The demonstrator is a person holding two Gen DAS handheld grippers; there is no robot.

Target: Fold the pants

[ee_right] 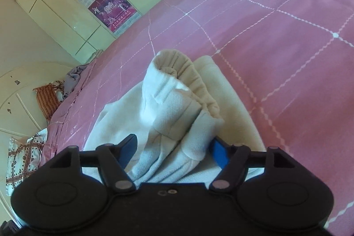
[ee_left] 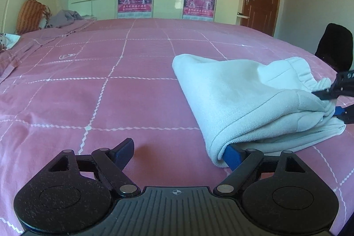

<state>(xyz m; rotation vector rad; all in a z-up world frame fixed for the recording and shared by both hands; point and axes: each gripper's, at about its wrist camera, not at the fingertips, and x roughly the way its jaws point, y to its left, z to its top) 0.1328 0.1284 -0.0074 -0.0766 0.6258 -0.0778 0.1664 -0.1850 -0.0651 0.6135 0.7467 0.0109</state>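
**Pants bunched mid-fold, one corner under each gripper**

In the left wrist view, the left gripper (ee_left: 179, 153) is seen spread wide over the pink bedspread (ee_left: 93, 85). Nothing lies between its fingers; only the right-hand finger is tucked under the near folded edge of the white pants (ee_left: 247, 101), while the other finger rests apart on bare cover. The pads are not pressed on cloth, so this gripper is judged released. Beyond that finger and further right, the right gripper (ee_left: 331, 101) is seen at the far corner of the bundle, with cloth gathered between its tips.

In the right wrist view, the pants (ee_right: 168, 116) are heaped directly ahead of the right gripper (ee_right: 172, 150), and a thick ridge of cloth, with the elastic waistband (ee_right: 199, 90) puckered beyond it, runs between the fingers. The right-hand pad appears to be touched by fabric; a gap is left beside the left-hand pad (ee_right: 129, 146). A firm clamp cannot be confirmed, and the jaws are judged loosely parted around the cloth.

The step in hand is judged to be a fold partway done, the garment doubled but rumpled. Next, a proper pinch on each corner would be called for, then the layers drawn flat and aligned.
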